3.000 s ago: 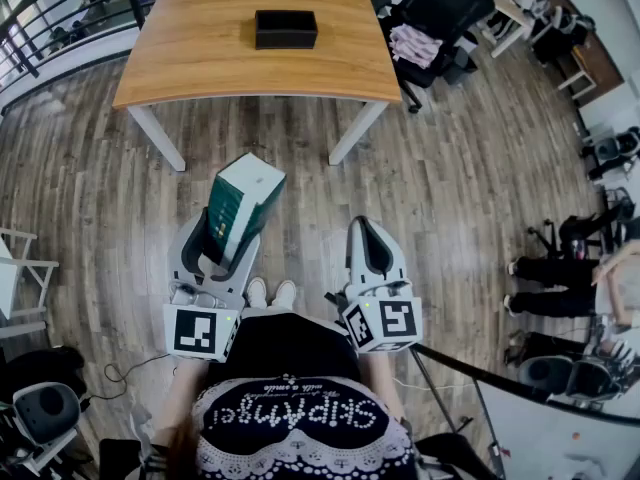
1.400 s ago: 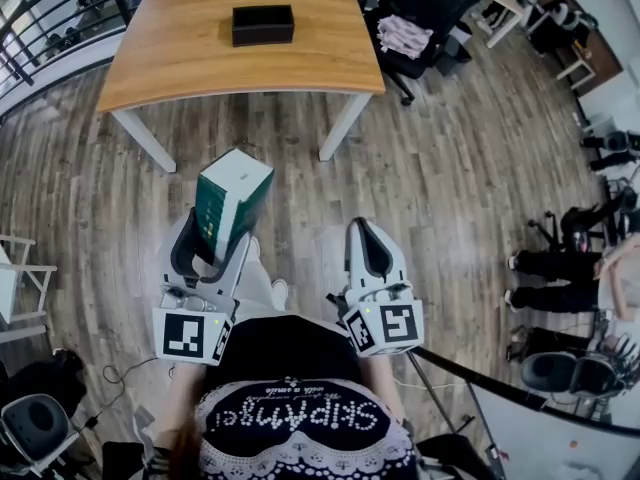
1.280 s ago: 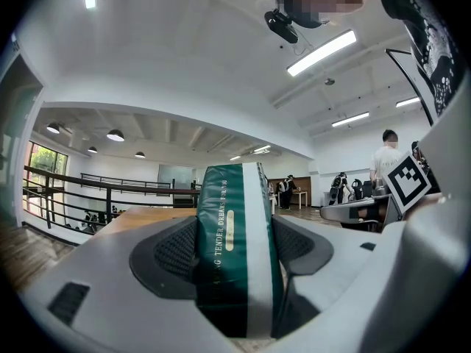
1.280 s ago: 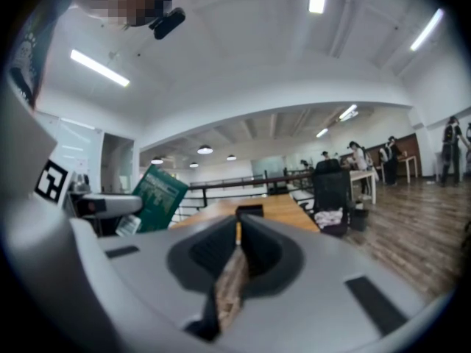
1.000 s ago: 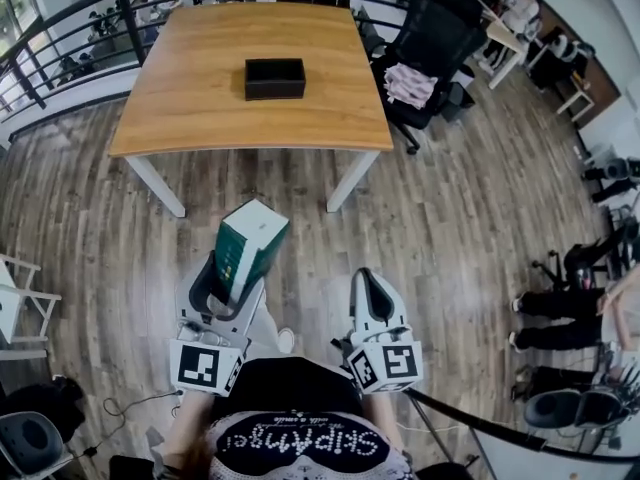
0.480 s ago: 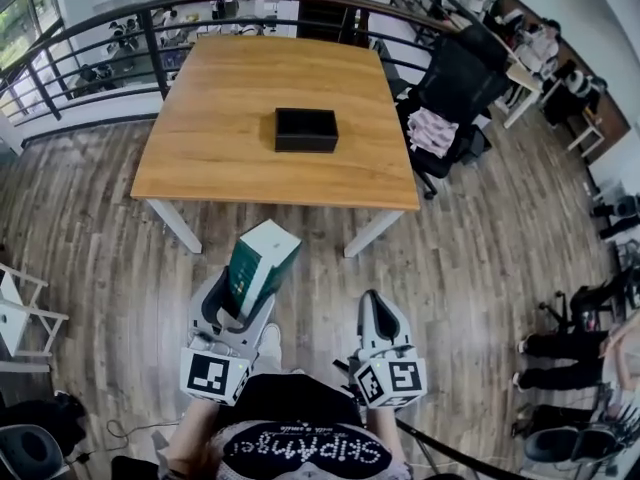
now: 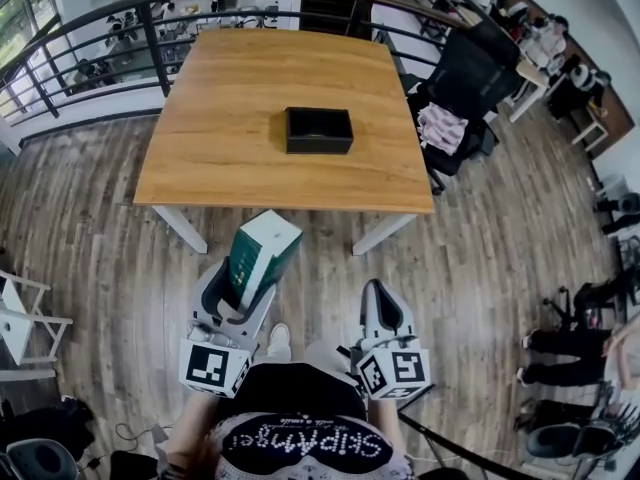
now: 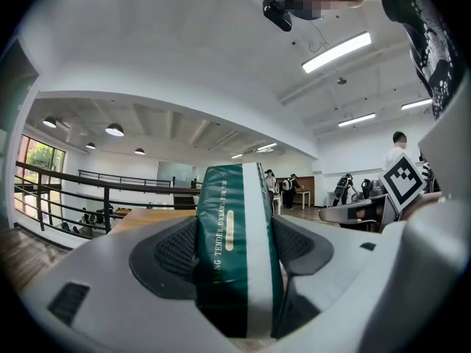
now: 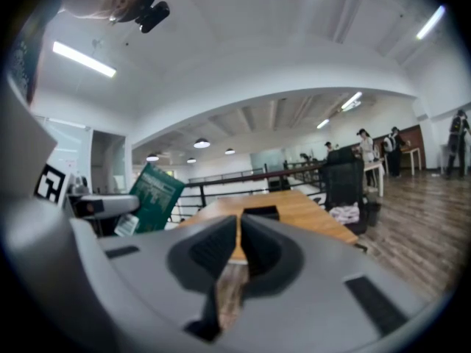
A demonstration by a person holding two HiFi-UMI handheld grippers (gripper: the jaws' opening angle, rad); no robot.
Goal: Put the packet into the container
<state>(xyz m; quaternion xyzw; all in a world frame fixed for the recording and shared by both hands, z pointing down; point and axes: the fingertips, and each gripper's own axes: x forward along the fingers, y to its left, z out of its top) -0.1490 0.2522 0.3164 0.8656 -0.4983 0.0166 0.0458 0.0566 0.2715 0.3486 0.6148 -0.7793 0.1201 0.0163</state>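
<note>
head view: left gripper [image 7: 243,290] is clamped on a green and white packet [image 7: 262,256], jaws on its lower part. the packet sticks up out of the jaws and tilts, its white top end leaning toward the table [image 7: 230,118]. it hangs over the wood floor [image 7: 120,238], on the near side of the table's front edge.

left gripper view: packet fills the space between the two dark pads, one pad pressed against each broad side. the narrow green edge with a white stripe faces the camera.

right gripper [image 7: 380,293] is level with the left one, off to its right, over the floor. right gripper view: jaws drawn together, only a thin slit between them, nothing held. the packet shows at the left of that view, tilted.

container [image 7: 319,130]: black, rectangular, open top, sitting on the table about mid-depth and a little right of centre. it is the only thing i can see on the wooden top. packet and container are well apart.

surroundings: black office chair [image 7: 465,73] with cloth on its seat just beside the table's right edge; dark railing [image 7: 150,33] behind the table. a pale shoe [image 7: 279,340] shows on the floor between the two grippers.
</note>
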